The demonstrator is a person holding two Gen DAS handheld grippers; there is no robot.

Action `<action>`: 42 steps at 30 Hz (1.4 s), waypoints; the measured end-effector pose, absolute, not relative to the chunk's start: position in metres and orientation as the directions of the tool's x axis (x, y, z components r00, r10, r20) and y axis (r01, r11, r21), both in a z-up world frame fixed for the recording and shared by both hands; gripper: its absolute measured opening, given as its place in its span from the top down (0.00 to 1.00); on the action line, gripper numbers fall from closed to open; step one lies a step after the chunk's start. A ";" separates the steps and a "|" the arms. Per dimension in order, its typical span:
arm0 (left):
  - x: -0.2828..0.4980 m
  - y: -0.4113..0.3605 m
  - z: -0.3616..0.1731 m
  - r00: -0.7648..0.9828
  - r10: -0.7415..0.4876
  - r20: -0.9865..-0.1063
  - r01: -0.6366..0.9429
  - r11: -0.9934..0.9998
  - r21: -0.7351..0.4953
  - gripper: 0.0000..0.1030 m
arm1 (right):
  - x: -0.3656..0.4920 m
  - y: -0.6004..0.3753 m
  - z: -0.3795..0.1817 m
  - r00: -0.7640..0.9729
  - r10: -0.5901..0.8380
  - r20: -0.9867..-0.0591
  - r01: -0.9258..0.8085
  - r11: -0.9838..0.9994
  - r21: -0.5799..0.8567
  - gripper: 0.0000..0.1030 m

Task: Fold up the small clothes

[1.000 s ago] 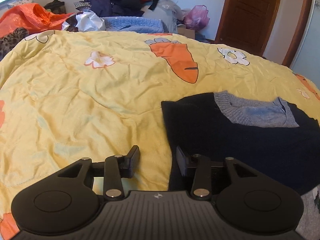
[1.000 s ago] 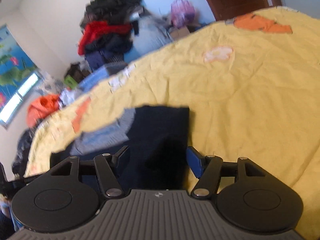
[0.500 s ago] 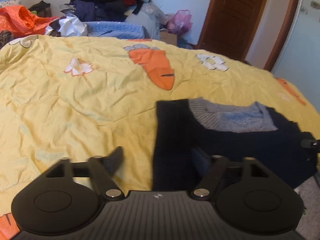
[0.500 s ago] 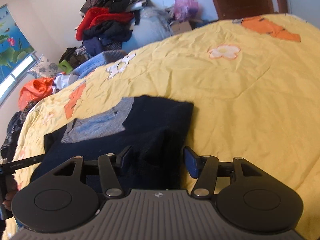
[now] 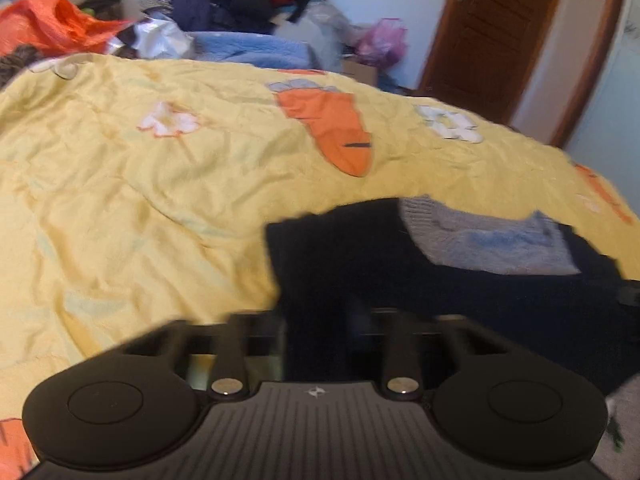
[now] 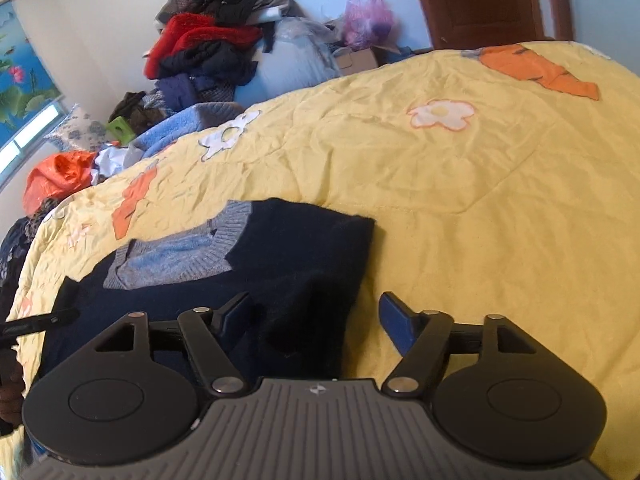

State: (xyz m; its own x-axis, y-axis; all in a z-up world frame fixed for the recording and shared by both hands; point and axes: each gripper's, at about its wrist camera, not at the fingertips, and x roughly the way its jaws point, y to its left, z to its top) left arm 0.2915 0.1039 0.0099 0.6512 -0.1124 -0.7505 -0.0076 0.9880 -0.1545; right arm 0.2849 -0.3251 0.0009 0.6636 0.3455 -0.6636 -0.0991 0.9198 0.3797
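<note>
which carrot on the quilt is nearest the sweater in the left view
The big carrot up the middle of the quilt; the other carrot lies by the right edge.

Yellow carrot-print bed quilt [image 6: 460, 184] with dark navy sweater [image 6: 304, 248] flat on it.

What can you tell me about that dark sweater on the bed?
The dark navy sweater looks like soft knit, with a grey ribbed collar and a blue-grey inner panel. It lies flat, already partly folded, on the yellow quilt. The left gripper has just closed on its near edge; the right gripper straddles its other corner, jaws open.
</note>
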 end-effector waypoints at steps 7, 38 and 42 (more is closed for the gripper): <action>0.293 0.098 0.013 0.678 0.041 -0.734 -0.051 0.999 0.008 0.96 | 0.286 -0.322 0.007 0.681 0.361 -0.638 -0.132 0.916 0.378 0.84; 0.104 0.170 0.032 0.677 -0.234 -0.698 -0.025 0.940 -0.341 0.22 | 0.119 -0.371 0.013 0.634 0.463 -0.619 -0.084 0.837 0.540 0.20; 0.073 0.184 0.015 0.631 -0.304 -0.713 -0.082 0.888 -0.452 0.20 | 0.082 -0.380 0.005 0.595 0.508 -0.623 -0.045 0.795 0.606 0.20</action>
State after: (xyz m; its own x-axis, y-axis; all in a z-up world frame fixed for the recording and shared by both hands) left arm 0.0734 0.1841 0.0151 0.6314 -0.3044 -0.7132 -0.0820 0.8883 -0.4518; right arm 0.0816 -0.3799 0.0055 0.5947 0.5081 -0.6230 -0.0446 0.7946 0.6055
